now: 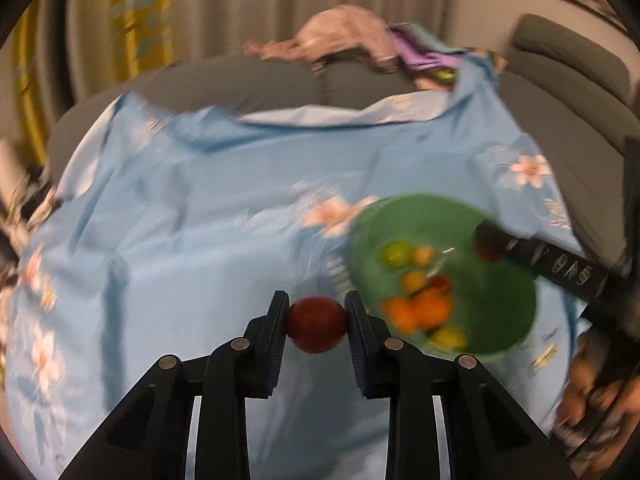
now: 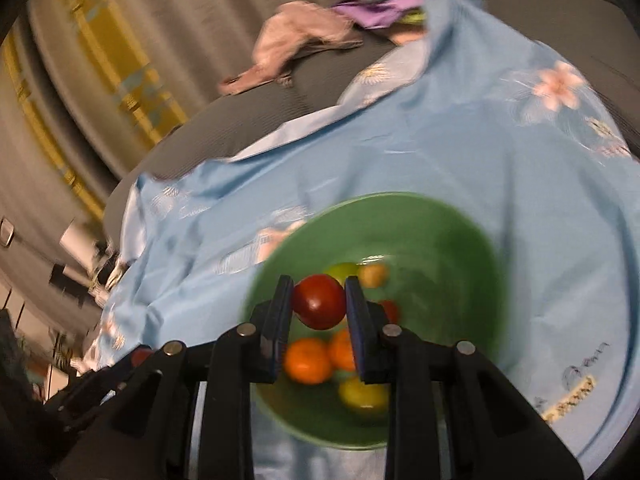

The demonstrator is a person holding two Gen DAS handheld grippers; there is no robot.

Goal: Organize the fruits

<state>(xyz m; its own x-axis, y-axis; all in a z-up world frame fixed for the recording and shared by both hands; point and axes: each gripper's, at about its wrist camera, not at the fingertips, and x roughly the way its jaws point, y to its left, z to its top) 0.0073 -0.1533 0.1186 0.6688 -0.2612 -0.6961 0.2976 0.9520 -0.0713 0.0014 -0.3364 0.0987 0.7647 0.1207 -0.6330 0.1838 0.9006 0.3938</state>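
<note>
Carrying one red fruit apiece, both tongs are closed down firmly on their loads. The right tongs (image 2: 319, 306) pinch a glossy red fruit (image 2: 319, 307) between the pads, and in the right wrist view that fruit hangs directly over the green bowl (image 2: 452, 240), with the bowl's orange, yellow and green fruit blurred underneath it. The left tongs (image 1: 317, 324) grip a darker red fruit (image 1: 317, 325) the same way, pads pressed on either side, but this one sits over the bare blue flowered sheet (image 1: 200, 200), just outside the bowl's rim (image 1: 360, 224).

So the relation that matters is plain: from the left tongs the bowl lies to the right and slightly ahead, close by, while the right tongs are already above the opening (the right one shows in the left wrist view as a dark bar crossing the far rim). The right hand is the nearer, and its drop looks ready first. The fruits are round, so no long axis needs lining up. Both views are motion-blurred, and the sheet is soft and rumpled, so the bowl may not sit quite level.
</note>
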